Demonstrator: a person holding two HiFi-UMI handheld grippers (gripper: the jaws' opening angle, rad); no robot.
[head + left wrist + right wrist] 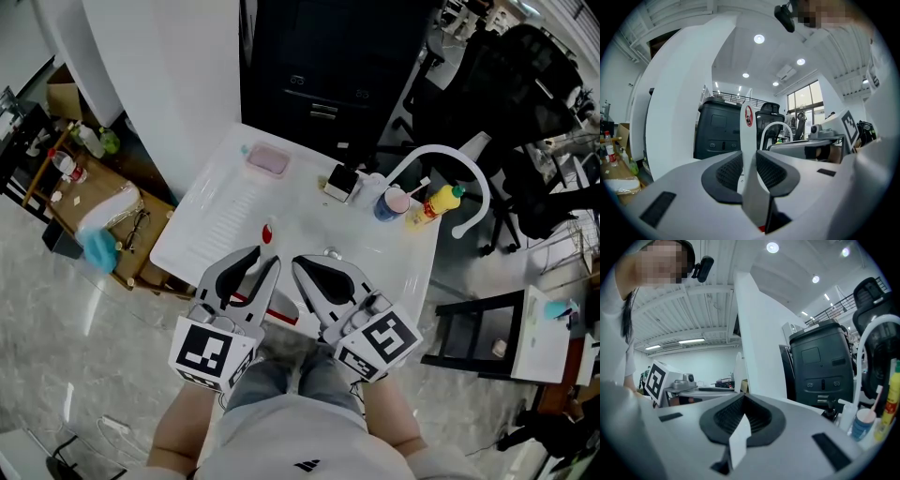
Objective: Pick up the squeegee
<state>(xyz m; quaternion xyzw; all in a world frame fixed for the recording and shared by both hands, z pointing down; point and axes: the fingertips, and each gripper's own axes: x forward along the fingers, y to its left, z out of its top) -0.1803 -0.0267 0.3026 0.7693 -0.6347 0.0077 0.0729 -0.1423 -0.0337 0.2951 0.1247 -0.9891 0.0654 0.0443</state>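
Squeegee (748, 140): where is it in this frame? (DESK)

Clamped in the left gripper (266, 255), off the surface, above the near edge of a white counter (211, 230). Both dark pads press its white handle, one from each side. The handle runs forward out of the jaws, away from the person, and its red-marked tip points toward the counter's far side. A strip of red and white shows below that gripper in the head view. (PHOTOGRAPHER)

And the other claw? (DESK)

The right gripper (740, 397) hangs just beside the left one, at about the same height, with its jaw tips closed together. A thin white sliver stands in the hollow behind those tips. Whether it belongs to the squeegee, or is pinched at all, cannot be told. (PHOTOGRAPHER)

What fills the rest of the picture? (DESK)

Along the counter's far edge lies a pink block (267, 159). To its right rises a white arched faucet (437, 150), with a blue cup (386, 208) and a yellow bottle (446, 199) standing close together under the arch. A black cabinet (328, 66) stands behind the counter, and a black office chair (525, 84) is off to the right. The person's knees, in jeans (281, 380), show below both grippers. (PHOTOGRAPHER)
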